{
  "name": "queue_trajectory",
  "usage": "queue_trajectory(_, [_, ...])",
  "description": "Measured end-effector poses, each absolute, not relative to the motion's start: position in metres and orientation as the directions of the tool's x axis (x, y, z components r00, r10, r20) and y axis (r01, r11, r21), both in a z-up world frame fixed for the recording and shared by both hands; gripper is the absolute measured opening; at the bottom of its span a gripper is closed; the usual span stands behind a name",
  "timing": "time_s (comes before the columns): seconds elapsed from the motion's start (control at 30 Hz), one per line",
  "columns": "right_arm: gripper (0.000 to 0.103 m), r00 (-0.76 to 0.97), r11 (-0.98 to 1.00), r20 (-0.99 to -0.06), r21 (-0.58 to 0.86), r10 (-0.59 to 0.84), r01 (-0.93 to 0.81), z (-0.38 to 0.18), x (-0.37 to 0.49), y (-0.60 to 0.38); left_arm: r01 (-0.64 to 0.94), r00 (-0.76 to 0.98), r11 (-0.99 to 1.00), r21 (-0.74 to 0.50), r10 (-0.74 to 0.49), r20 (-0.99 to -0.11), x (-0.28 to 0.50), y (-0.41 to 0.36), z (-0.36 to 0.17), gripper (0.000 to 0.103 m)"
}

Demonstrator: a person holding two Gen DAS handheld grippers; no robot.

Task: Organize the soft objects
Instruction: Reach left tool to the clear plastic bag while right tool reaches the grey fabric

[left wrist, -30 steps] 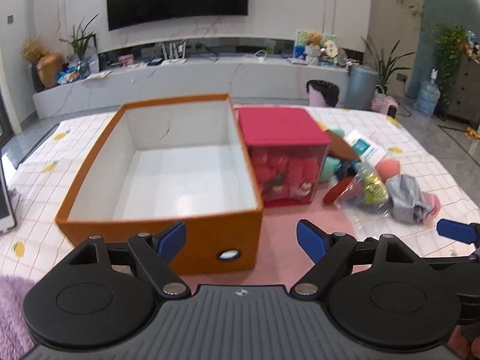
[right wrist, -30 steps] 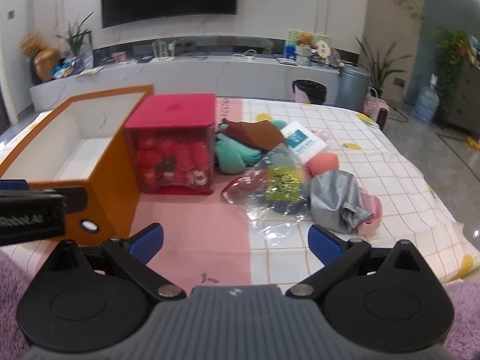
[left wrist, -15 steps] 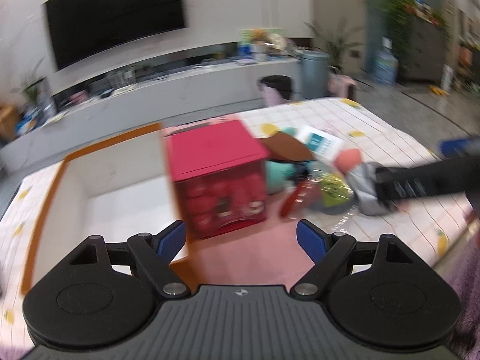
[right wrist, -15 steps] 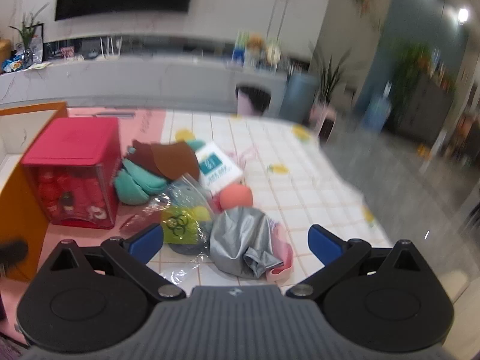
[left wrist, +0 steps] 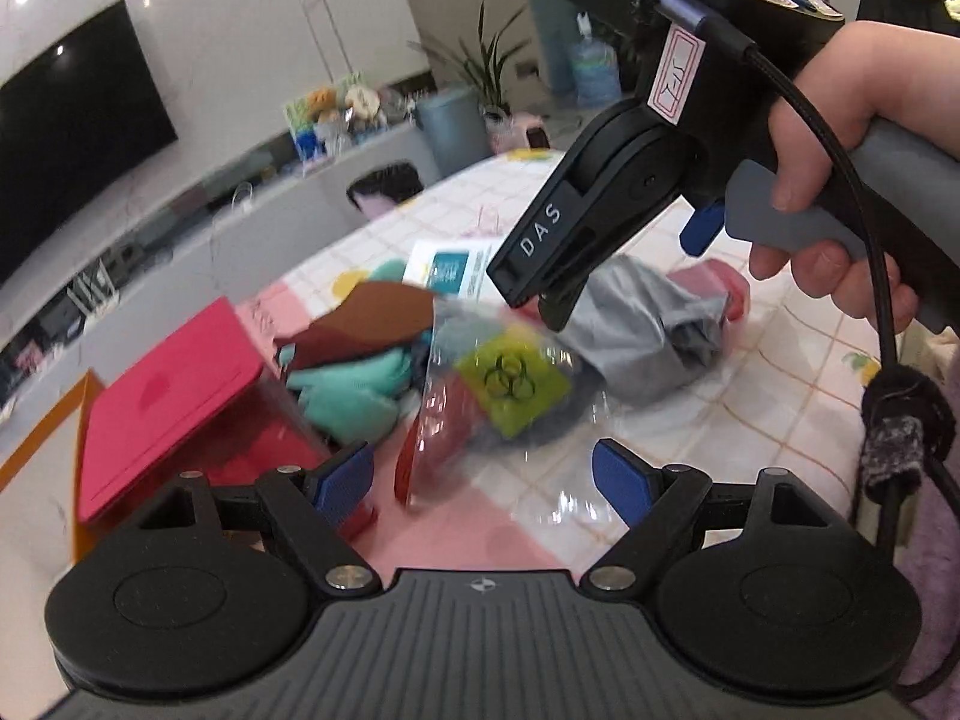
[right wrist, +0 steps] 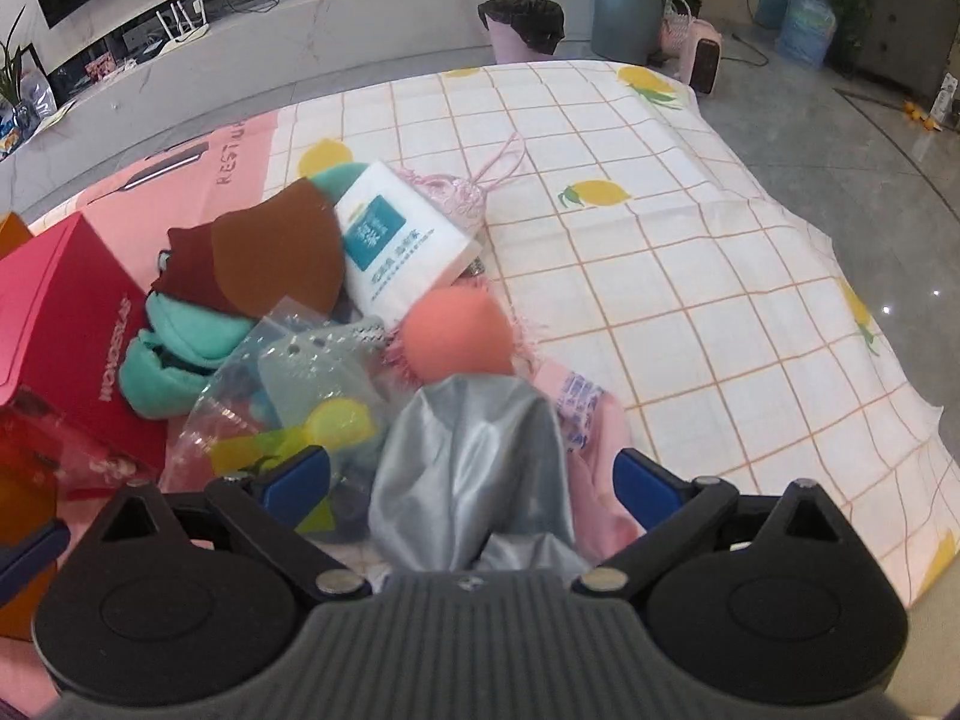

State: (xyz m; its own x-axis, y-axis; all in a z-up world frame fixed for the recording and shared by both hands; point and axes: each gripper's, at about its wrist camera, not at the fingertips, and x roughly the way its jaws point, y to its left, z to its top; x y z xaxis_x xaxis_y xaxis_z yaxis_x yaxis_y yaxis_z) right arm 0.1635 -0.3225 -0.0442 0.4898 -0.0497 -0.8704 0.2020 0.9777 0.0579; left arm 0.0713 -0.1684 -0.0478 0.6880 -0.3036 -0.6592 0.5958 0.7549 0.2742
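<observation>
A heap of soft things lies on the checked tablecloth: a grey silky cloth (right wrist: pixel 474 450), a coral sponge ball (right wrist: pixel 456 339), a brown mask (right wrist: pixel 282 252), teal pads (right wrist: pixel 180 348), a clear plastic bag with a yellow-green pouch (left wrist: pixel 510 381) and a white tissue pack (right wrist: pixel 399 240). My right gripper (right wrist: pixel 474 477) is open, its fingers on either side of the grey cloth. It also shows from the side in the left wrist view (left wrist: pixel 558 252), above the cloth (left wrist: pixel 636 330). My left gripper (left wrist: pixel 480 474) is open and empty just before the plastic bag.
A red-lidded clear box (left wrist: pixel 174 402) stands left of the heap, with the orange box's edge (left wrist: pixel 42 444) beyond it. A pink item (right wrist: pixel 600 456) lies under the grey cloth. The table's right edge (right wrist: pixel 888 396) drops to the floor.
Both grippers have swung right and come down close to the heap. The right one now straddles the grey cloth. The orange box has slid almost out of both views.
</observation>
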Motion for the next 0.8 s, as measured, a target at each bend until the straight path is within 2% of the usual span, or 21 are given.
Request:
queue_trajectory(0.2, [0.094,0.512,0.970,-0.859,0.105,-0.022,0.218,-0.046,0.157,-0.330,0.575,0.735,0.769,0.280,-0.334,-0.590,0.085,-0.169,-0.066,0.097])
queue_trajectory(0.33, [0.088,0.514,0.974,-0.858,0.100,-0.018,0.202,-0.049,0.151,-0.327,0.573,0.724,0.795,0.200,-0.377,-0.578,0.095,-0.157,-0.070,0.097])
queue_trajectory(0.43, [0.068,0.510,0.977,-0.860,0.095,-0.016,0.190,-0.052,0.153,-0.324,0.613,0.676,0.781,0.121,-0.440,-0.591,0.103,-0.150,-0.074,0.097])
queue_trajectory(0.5, [0.066,0.504,0.979,-0.863,0.110,0.008,0.174,-0.054,0.154,-0.323,0.610,0.653,0.788,0.080,-0.444,-0.613,0.111,-0.149,-0.080,0.097])
queue_trajectory(0.53, [0.060,0.503,0.980,-0.864,0.114,0.015,0.166,-0.055,0.154,-0.323,0.603,0.650,0.795,0.070,-0.438,-0.621,0.115,-0.149,-0.082,0.096])
queue_trajectory(0.6, [0.050,0.502,0.980,-0.864,0.117,0.021,0.161,-0.057,0.154,-0.322,0.590,0.653,0.805,0.061,-0.431,-0.623,0.119,-0.151,-0.085,0.087])
queue_trajectory(0.63, [0.049,0.502,0.979,-0.864,0.122,0.024,0.163,-0.057,0.154,-0.323,0.587,0.654,0.808,0.057,-0.432,-0.621,0.120,-0.151,-0.085,0.086])
queue_trajectory(0.73, [0.041,0.504,0.976,-0.863,0.140,0.038,0.166,-0.057,0.151,-0.327,0.574,0.685,0.817,0.051,-0.445,-0.576,0.118,-0.149,-0.086,0.074])
queue_trajectory(0.8, [0.040,0.507,0.972,-0.861,0.154,0.044,0.176,-0.056,0.149,-0.330,0.570,0.702,0.819,0.069,-0.442,-0.559,0.114,-0.148,-0.086,0.060])
